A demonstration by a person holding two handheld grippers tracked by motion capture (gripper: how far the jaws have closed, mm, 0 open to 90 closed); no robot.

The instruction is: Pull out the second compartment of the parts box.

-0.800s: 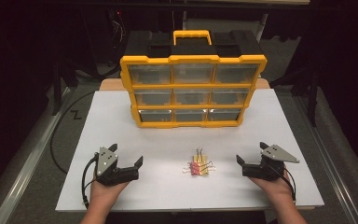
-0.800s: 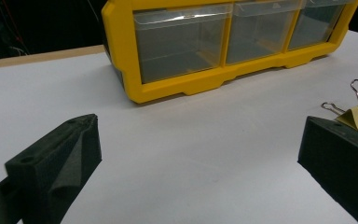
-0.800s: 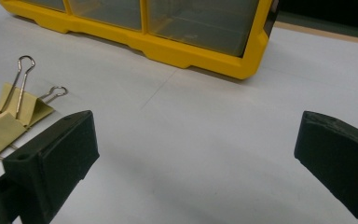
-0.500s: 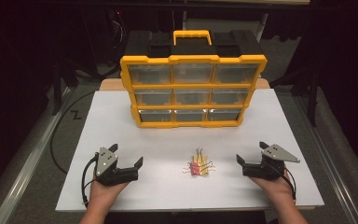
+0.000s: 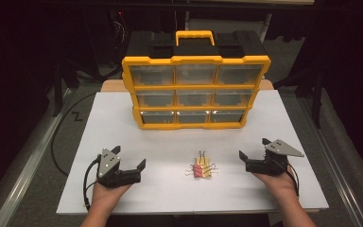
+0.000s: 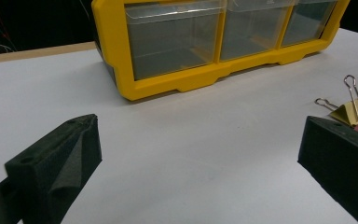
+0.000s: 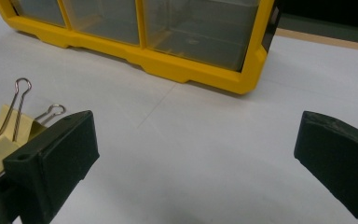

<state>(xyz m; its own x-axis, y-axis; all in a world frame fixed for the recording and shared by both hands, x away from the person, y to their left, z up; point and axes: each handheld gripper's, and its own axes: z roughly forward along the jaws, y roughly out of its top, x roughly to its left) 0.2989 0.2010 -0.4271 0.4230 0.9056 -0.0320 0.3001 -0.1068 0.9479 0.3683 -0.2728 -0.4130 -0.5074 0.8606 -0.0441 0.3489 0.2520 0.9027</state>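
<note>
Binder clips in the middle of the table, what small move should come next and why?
Probably bring the right gripper sideways toward the binder clips. Both it and the left gripper rest open on the white table, holding nothing, and the clips lie untouched between them in front of the yellow drawer organizer.

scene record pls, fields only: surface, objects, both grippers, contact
surface: white table top
organizer: yellow drawer organizer, upright at the far middle, clear drawers shut
clips: small pile of binder clips, yellow and pink, near edge, between the grippers
left hand-held gripper: open, left of the clips
right hand-held gripper: open, right of the clips
contact: neither gripper touches the clips
</note>
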